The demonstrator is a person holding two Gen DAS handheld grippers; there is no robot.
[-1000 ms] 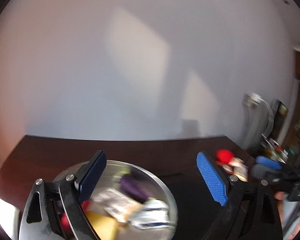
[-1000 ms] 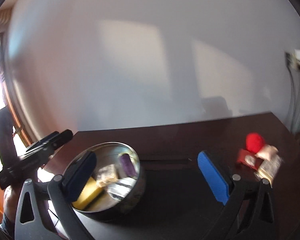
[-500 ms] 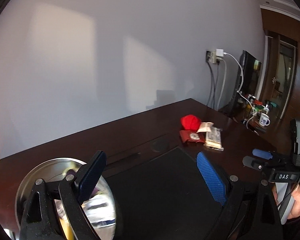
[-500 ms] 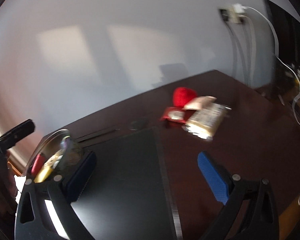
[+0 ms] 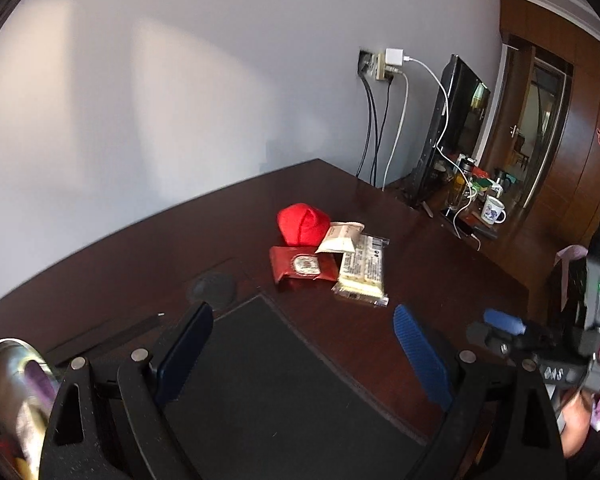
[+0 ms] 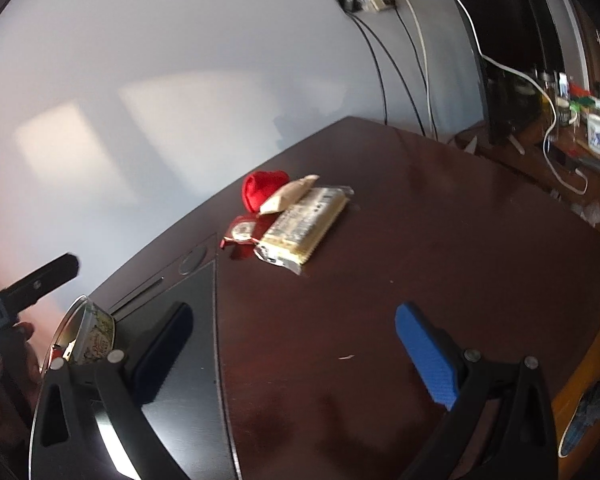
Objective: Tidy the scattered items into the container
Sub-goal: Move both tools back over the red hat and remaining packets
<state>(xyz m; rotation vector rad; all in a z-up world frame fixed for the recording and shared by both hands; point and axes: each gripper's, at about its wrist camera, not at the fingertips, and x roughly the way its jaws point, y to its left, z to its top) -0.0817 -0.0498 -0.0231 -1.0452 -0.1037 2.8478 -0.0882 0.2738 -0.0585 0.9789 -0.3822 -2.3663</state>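
A cluster of items lies on the dark wooden table: a red cloth ball (image 5: 302, 224), a red packet (image 5: 302, 268), a beige sachet (image 5: 340, 237) and a clear-wrapped biscuit pack (image 5: 362, 270). The same cluster shows in the right wrist view: ball (image 6: 263, 187), biscuit pack (image 6: 303, 225). The metal bowl (image 5: 2, 364) with several items sits at the far left, also in the right wrist view (image 6: 74, 320). My left gripper (image 5: 300, 344) is open and empty above the black mat. My right gripper (image 6: 292, 344) is open and empty, short of the cluster.
A black mat (image 5: 276, 384) covers the near table. The right gripper shows at the right edge of the left wrist view (image 5: 540, 344). A side table with a monitor (image 5: 456, 120), cups and cables stands beyond the table's right end.
Both grippers have swung right, away from the bowl and toward the cluster of items. The bowl has slid to the left edge of both views. Both stay open.
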